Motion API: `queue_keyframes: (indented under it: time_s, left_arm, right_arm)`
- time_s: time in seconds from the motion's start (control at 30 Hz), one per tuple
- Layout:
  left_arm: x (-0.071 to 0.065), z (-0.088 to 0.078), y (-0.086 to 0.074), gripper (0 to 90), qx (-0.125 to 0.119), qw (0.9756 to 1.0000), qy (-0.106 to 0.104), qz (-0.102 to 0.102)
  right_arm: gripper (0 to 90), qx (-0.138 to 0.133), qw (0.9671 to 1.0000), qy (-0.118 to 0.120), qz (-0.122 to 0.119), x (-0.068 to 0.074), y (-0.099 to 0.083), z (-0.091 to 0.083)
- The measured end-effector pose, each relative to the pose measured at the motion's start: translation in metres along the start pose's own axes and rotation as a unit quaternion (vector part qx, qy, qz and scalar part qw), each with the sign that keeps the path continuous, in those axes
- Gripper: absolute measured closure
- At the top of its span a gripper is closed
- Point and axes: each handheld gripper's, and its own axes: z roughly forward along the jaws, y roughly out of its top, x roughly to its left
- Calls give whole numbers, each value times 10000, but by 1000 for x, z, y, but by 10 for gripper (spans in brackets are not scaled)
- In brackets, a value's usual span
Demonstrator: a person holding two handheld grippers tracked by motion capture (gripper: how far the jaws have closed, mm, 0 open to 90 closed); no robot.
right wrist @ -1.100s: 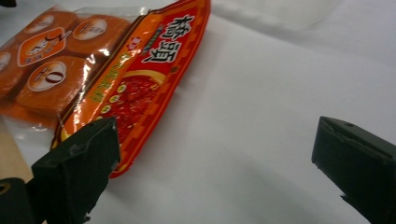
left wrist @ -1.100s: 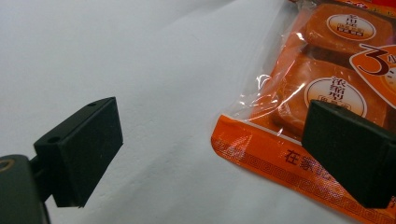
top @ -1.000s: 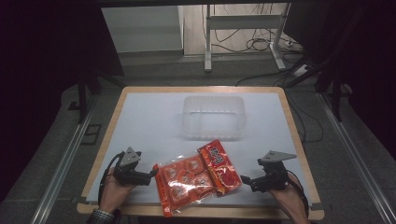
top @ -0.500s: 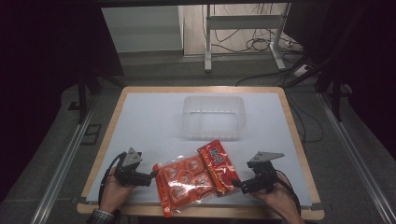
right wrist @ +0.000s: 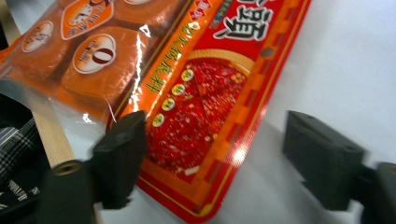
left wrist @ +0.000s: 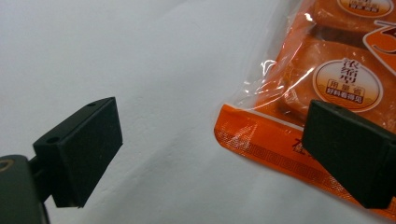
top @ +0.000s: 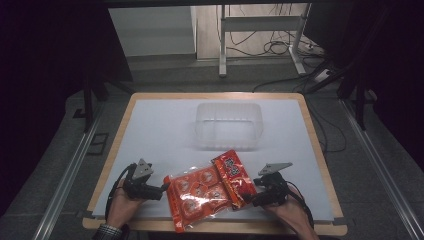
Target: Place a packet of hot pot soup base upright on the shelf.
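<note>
**What your cameras left out of sight**

In your left gripper view, the snack bag (left wrist: 322, 79) ran off the top and right edges, and one black jaw covered part of its printed seal. In your right gripper view the same bag was cut off at the top and left, and the whole frame was blurred, so its small print stayed unreadable. From the high view, the bag hid the tips of your right gripper (top: 251, 199), and its lettering was too small to read.

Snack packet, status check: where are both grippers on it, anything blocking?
Left gripper open at packet's left edge. Right gripper open, fingers just been closing, astride snack packet corner, no pinch. Clear tub behind, apart.
</note>
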Motion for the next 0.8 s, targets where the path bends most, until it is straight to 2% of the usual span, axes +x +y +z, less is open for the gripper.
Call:
queue_keyframes:
  time_s: [0.17, 0.37, 0.4, 0.5, 0.63, 0.8]
  left_arm:
    - [0, 0, 0, 49, -1, 10000, 19, 17]
    - [-1, 1, 0, 50, 35, 10000, 48, 62]
    - [-1, 1, 0, 50, 88, 9998, 71, 133]
    - [-2, 1, 0, 49, 77, 9998, 85, 145]
    - [-1, 1, 0, 50, 72, 9997, 118, 182]
    - [-2, 1, 0, 50, 67, 9996, 157, 240]
  right_arm:
    - [339, -79, 9999, 110, -74, 4, 5, 3]
    - [354, -63, 9995, 320, 61, 7, 12, 10]
    - [355, -53, 9995, 317, 61, 8, 13, 12]
    - [357, -33, 9997, 253, -2, 10, 15, 16]
    - [427, -113, 9998, 187, 0, 12, 20, 22]
    - [509, -129, 9996, 255, -29, 13, 25, 30]
